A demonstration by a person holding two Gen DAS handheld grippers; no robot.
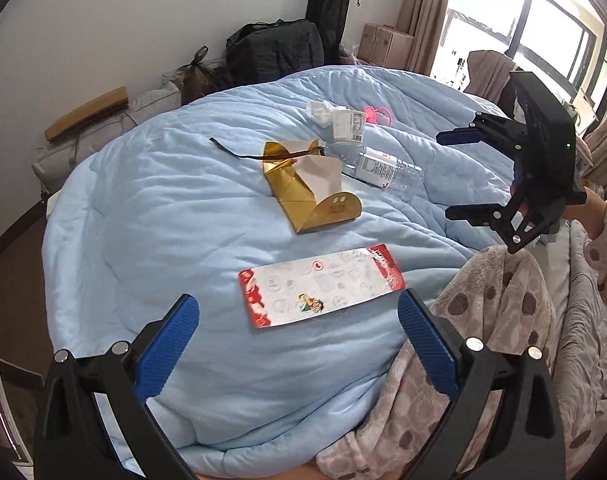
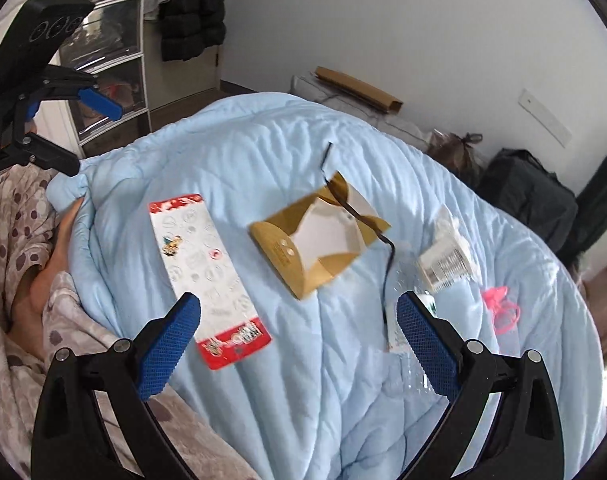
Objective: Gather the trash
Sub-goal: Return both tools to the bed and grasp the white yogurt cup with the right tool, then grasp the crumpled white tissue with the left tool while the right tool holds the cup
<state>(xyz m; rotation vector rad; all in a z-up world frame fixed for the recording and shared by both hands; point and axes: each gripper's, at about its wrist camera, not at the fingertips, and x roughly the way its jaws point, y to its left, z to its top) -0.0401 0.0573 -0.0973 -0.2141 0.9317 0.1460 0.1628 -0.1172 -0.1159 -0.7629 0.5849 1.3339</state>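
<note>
Nothing collected yet; card (image 1: 321, 285), gold box (image 1: 303, 186), bottle (image 1: 377, 168), cup (image 1: 348, 125) and tissue (image 1: 318, 111) all lie on the quilt (image 1: 151, 216); left gripper (image 1: 299, 344) and right gripper (image 2: 299, 344) both gape wide, empty

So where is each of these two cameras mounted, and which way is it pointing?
Left wrist: on the left gripper, facing across the blue quilt; shows the right gripper.
Right wrist: on the right gripper, facing the quilt from the opposite side; shows the left gripper.
Shared: gold box, red-edged card.
</note>
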